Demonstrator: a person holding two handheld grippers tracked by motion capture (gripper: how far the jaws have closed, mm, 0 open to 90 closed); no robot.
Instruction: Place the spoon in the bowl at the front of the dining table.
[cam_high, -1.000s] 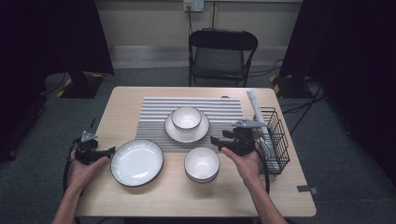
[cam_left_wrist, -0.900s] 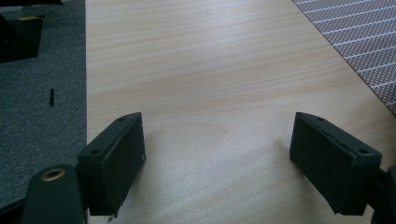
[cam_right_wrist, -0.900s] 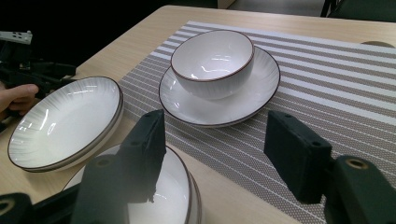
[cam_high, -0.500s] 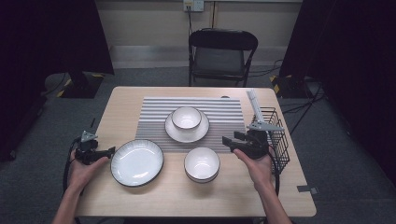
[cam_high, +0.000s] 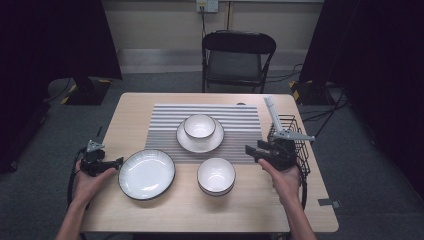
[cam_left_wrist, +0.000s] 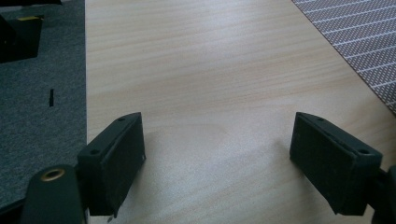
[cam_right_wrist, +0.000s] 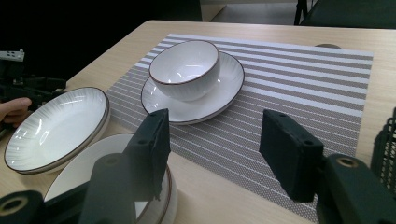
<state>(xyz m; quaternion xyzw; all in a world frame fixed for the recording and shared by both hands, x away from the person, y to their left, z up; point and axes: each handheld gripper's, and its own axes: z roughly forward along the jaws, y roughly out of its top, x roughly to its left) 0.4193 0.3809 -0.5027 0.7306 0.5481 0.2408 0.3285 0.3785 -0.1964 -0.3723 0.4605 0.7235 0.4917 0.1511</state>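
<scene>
— Where's the right gripper (cam_high: 252, 150) at the moment?

— Held over the table (cam_high: 150, 105), just beside the black wire basket (cam_high: 295, 145) at the right edge, pointing across toward the dishes. Its jaws have just been closing a bit, but they stand apart with nothing between them, just air above the striped placemat (cam_right_wrist: 299, 79).

— And the nearest dish to it?

— The white bowl (cam_high: 216, 175) with the dark rim, sitting on the bare wood just in front of the placemat, near the gripper's tips but not touching them. In the right gripper view that bowl (cam_right_wrist: 93, 172) lies under the left jaw.

— The left gripper (cam_high: 117, 161)?

— Low at the left side, its tips just beside the rim of the wide white plate (cam_high: 146, 173). Its jaws are spread wide over bare wood, gripping nothing.

— Anything else laid out?

— A second bowl (cam_high: 200, 125) sits in a saucer (cam_high: 190, 142) on the middle of the placemat. A folding chair (cam_high: 239, 55) stands beyond the far edge.
</scene>
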